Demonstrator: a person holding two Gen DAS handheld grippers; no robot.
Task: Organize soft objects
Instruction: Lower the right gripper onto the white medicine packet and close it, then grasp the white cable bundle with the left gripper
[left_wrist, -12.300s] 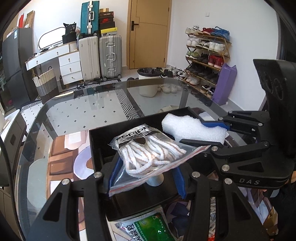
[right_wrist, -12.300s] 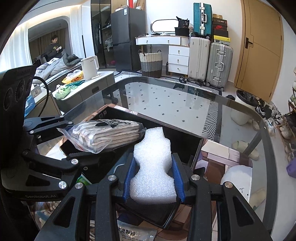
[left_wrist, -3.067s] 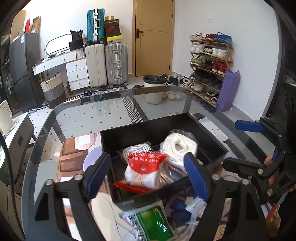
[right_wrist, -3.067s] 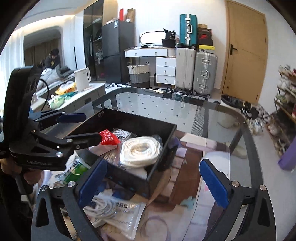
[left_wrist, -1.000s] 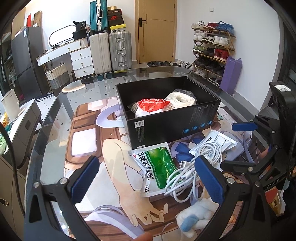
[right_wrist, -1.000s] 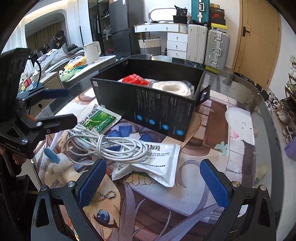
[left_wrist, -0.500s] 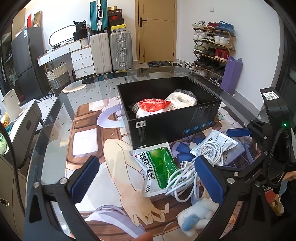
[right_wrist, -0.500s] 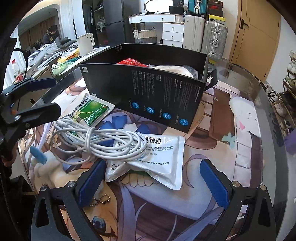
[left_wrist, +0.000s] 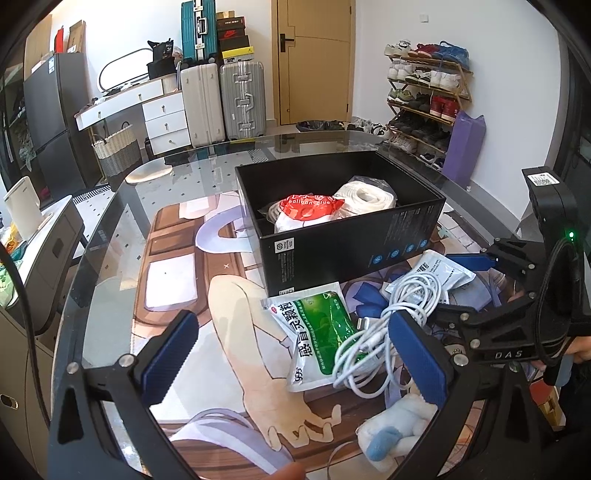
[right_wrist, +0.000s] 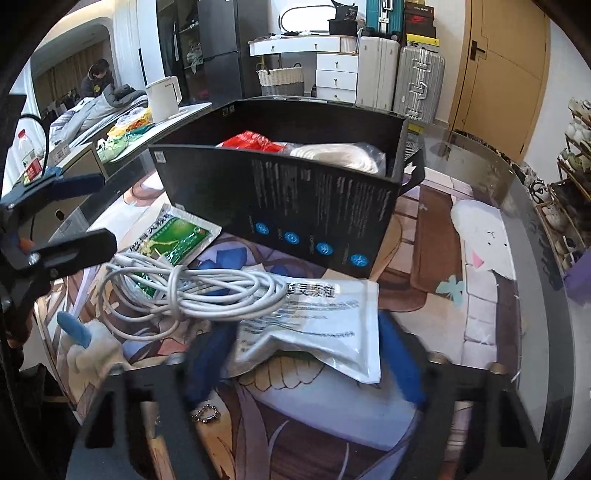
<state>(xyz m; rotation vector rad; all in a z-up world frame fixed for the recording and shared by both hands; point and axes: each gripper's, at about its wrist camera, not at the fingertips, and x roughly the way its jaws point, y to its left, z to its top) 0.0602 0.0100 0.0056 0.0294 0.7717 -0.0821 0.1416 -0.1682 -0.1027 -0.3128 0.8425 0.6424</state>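
A black box (left_wrist: 354, 254) (right_wrist: 295, 206) on the glass table holds a red-topped bag (left_wrist: 306, 208) and a white rope coil (left_wrist: 367, 195). In front of it lie a green sachet (left_wrist: 317, 332) (right_wrist: 170, 236), a white cable bundle (left_wrist: 388, 332) (right_wrist: 192, 284), a white sachet (right_wrist: 317, 325) (left_wrist: 439, 269) and a white-and-blue plush toy (left_wrist: 391, 428) (right_wrist: 85, 343). My left gripper (left_wrist: 295, 354) is open and empty above the green sachet. My right gripper (right_wrist: 303, 354) is blurred, with its fingers narrowing around the white sachet's near edge.
A printed mat (left_wrist: 177, 269) covers the glass table (right_wrist: 517, 206). A keychain (right_wrist: 205, 411) lies near my right gripper. Suitcases (left_wrist: 221, 99), a door and a shoe rack (left_wrist: 424, 92) stand behind the table.
My right gripper has moved in low over the white sachet and its fingers have started closing. My left gripper has stayed open and nearly still.
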